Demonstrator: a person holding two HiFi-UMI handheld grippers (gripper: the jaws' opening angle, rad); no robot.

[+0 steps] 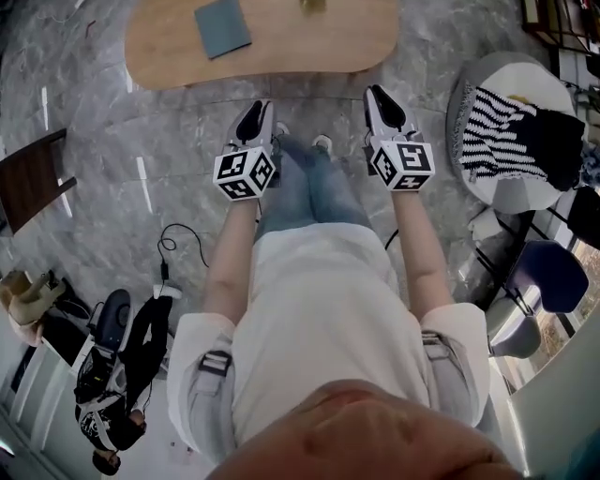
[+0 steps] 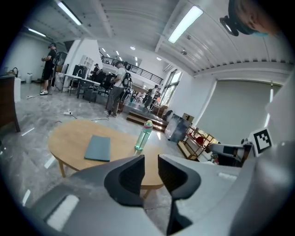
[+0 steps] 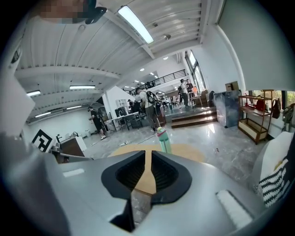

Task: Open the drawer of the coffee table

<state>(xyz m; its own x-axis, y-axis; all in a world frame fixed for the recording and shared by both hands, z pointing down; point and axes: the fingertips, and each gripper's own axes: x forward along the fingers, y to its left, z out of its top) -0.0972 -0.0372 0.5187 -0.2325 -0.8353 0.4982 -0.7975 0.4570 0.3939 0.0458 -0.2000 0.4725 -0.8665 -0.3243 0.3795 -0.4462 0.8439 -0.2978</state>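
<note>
**Nearest.** Left tongs (image 1: 254,111) and right tongs (image 1: 383,97) are held out level with each other over the person's legs. In its own view, the left tongs (image 2: 151,159) are spread by a narrow gap with nothing between. The right tongs (image 3: 147,159) are parted by a thinner slit, also with nothing between.

**Beyond.** The oval wooden desk (image 1: 309,47) stands ahead, well apart from both tongs. It carries a grey-blue pad (image 1: 222,26). The drawer shows in no view, so its front and handle cannot be placed.

**Hazards (judged).**
- Such narrow gaps may not fit round a handle, and the tongs could slip off it.
- A sharp pull could slide the light desk across the polished floor (image 1: 112,141).
- The same pull could rock the upright bottle (image 2: 144,134) standing on top.

**Views compared.**
- The head view alone shows both tongs side by side and the desk top in plan.
- The gripper views alone show the desk (image 2: 69,138) side-on, with its legs and edge.
- They also show the bottle (image 3: 162,139) at full height and people standing far behind.
</note>
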